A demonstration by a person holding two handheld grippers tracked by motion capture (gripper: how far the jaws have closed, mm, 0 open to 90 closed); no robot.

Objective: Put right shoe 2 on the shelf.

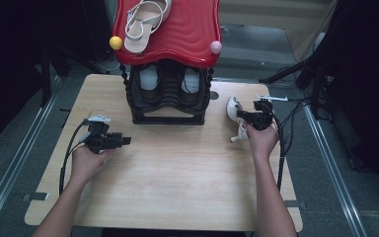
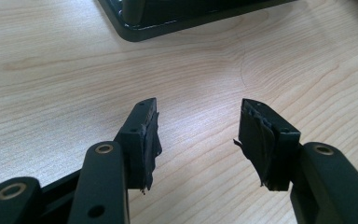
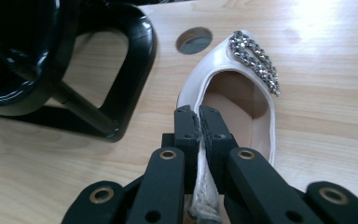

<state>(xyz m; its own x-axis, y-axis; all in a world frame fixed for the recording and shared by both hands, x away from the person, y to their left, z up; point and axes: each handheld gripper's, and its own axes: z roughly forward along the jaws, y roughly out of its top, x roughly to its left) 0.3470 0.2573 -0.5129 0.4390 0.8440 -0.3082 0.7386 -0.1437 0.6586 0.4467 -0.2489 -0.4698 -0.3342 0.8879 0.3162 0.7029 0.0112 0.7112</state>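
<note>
White shoe [image 3: 223,84], toe toward rack [image 3: 74,56]

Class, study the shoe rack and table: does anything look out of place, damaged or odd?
Yes. One white rhinestone shoe sits on the table beside the black shoe rack, pinched at its side edge by the right gripper. The left gripper pads look torn and frayed.

Four shoes [image 1: 235,111], one rack [image 1: 168,74], two grippers [image 1: 109,140]
</note>
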